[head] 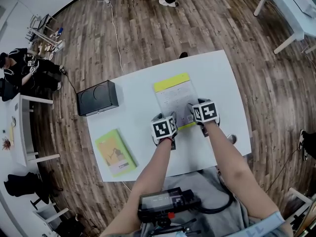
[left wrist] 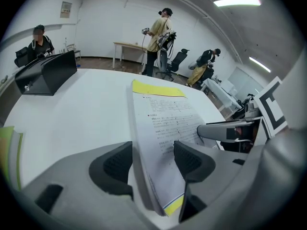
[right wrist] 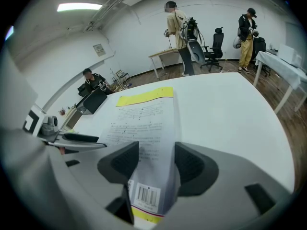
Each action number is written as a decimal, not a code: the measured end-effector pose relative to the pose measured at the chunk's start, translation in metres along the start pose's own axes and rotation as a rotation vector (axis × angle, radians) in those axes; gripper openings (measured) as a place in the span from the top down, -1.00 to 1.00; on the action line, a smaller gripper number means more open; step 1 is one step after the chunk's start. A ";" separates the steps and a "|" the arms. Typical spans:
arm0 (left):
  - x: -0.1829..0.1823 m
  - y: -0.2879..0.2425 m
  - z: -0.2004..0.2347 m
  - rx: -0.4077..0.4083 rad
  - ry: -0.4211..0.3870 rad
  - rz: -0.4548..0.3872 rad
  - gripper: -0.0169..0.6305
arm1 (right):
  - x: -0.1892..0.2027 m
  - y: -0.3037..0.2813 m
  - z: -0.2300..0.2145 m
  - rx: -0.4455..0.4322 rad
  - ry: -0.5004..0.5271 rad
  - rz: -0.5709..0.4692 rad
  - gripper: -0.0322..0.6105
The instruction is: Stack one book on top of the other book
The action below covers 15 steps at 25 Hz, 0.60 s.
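Note:
A white book with a yellow band [head: 174,98] lies flat in the middle of the white table [head: 215,73]. A green book [head: 115,153] lies apart at the table's near left corner. My left gripper [head: 165,127] is at the white book's near left edge. In the left gripper view the book's edge [left wrist: 160,143] runs between the open jaws [left wrist: 152,162], with a gap at the left pad. My right gripper [head: 203,113] stands at the near right corner. Its jaws [right wrist: 157,164] straddle the barcode end [right wrist: 151,183] without pressing on it.
A black box [head: 97,98] stands at the table's far left corner. A small round fitting [head: 231,138] sits in the table near the right edge. Other desks, chairs and several people are farther off in the room.

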<state>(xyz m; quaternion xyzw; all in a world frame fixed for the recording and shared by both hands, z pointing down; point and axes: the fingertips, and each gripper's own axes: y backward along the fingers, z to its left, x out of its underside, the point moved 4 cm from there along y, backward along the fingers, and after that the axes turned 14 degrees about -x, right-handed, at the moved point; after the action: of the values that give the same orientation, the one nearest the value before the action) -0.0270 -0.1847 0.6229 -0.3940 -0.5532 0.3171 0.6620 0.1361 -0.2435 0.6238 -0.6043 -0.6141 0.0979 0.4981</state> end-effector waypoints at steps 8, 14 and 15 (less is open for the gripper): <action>0.001 0.003 -0.001 0.021 0.031 0.004 0.20 | 0.001 0.002 0.004 0.024 -0.019 -0.009 0.14; 0.004 0.006 0.004 0.028 0.021 0.010 0.21 | 0.008 0.002 0.010 0.033 -0.042 -0.018 0.14; 0.006 0.006 0.005 0.028 0.020 0.010 0.21 | 0.009 0.002 0.011 0.034 -0.048 -0.017 0.14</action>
<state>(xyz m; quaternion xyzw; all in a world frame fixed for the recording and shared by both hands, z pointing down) -0.0308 -0.1761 0.6205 -0.3906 -0.5399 0.3243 0.6714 0.1315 -0.2300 0.6217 -0.5878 -0.6292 0.1187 0.4945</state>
